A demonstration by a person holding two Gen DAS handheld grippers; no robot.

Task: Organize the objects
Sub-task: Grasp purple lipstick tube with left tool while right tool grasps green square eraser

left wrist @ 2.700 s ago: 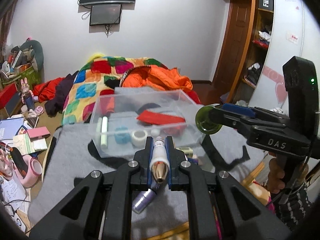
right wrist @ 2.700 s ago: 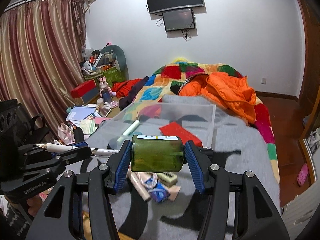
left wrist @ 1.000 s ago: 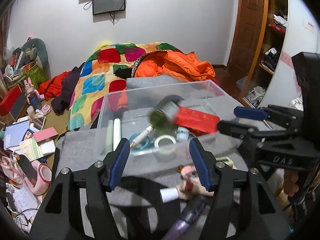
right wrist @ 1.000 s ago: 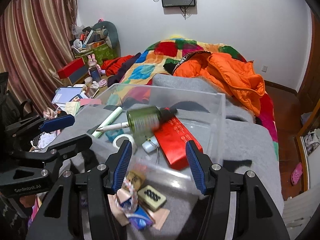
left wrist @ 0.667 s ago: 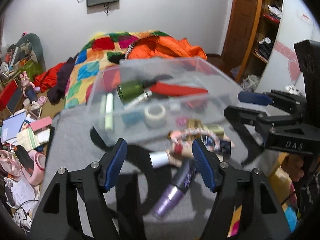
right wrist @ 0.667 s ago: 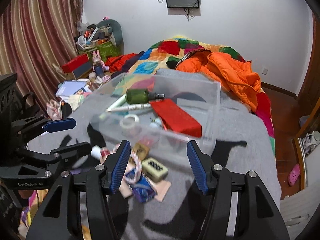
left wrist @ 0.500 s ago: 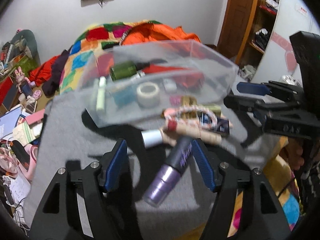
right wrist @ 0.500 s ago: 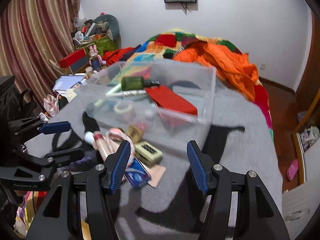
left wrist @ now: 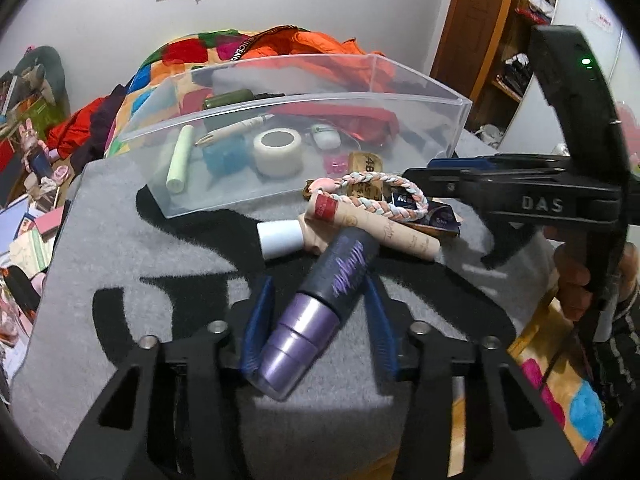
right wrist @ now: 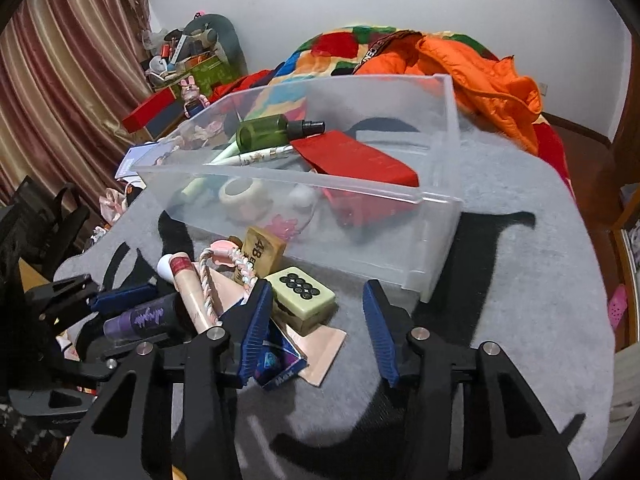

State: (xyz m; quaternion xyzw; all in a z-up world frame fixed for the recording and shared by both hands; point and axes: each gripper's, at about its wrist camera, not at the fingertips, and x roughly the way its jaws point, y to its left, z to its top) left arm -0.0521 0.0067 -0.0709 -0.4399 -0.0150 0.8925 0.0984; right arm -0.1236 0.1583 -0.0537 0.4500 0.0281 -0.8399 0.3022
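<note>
My left tongs [left wrist: 318,324] pointed steeply down at the grey blanket [left wrist: 160,264], their blue pads closing around a purple bottle [left wrist: 320,312] that lay tilted between them, cap end nearest me. I could not tell whether the pads had touched it yet; a sliver of gap showed on each side. The bottle's dark end rested against a beige tube [left wrist: 376,228] with a white cap, at about twelve o'clock from my left pads. A braided pink-and-white cord [left wrist: 380,196] lay draped over that tube.

My right tongs [right wrist: 318,334] were also closing, with the pads still apart and only bare blanket between them. Their left pad stood just beside a green tile with black dots [right wrist: 300,292], which sat on a peach card [right wrist: 324,344] and a small dark blue packet [right wrist: 280,364]. A tan eraser [right wrist: 262,250] leaned against the clear bin [right wrist: 440,208] at eleven o'clock from those pads.

Inside the bin lay a green glass bottle [right wrist: 266,132], a white pen [right wrist: 260,156], a red box [right wrist: 356,156], a roll of white tape [left wrist: 278,152], a pale green stick [left wrist: 180,158] and a blue piece [left wrist: 224,156].
</note>
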